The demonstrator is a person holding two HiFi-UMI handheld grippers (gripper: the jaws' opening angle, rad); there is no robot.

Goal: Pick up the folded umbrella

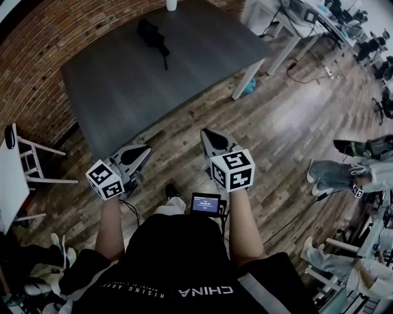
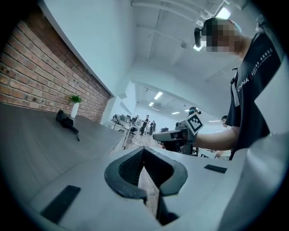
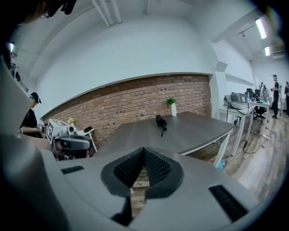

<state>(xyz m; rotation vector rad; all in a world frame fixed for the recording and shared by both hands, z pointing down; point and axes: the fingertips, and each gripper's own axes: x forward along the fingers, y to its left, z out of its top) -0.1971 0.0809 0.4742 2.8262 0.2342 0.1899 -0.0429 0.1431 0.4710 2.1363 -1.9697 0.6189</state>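
Observation:
The folded black umbrella [image 1: 153,35] lies on the far part of a dark grey table [image 1: 184,80], its strap trailing toward me. It also shows as a small dark shape in the left gripper view [image 2: 67,121] and the right gripper view [image 3: 160,122]. My left gripper [image 1: 146,149] hovers over the table's near edge, and my right gripper [image 1: 206,132] is held over the wooden floor just off that edge. Both are far short of the umbrella. Both are shut, with nothing between the jaws [image 2: 143,151] [image 3: 144,151].
A white vase with a small plant [image 3: 173,108] stands behind the umbrella by the brick wall [image 1: 37,61]. A white chair [image 1: 31,162] is at the left. White desks [image 1: 270,12] and seated people [image 1: 344,175] are on the right, with cables on the floor.

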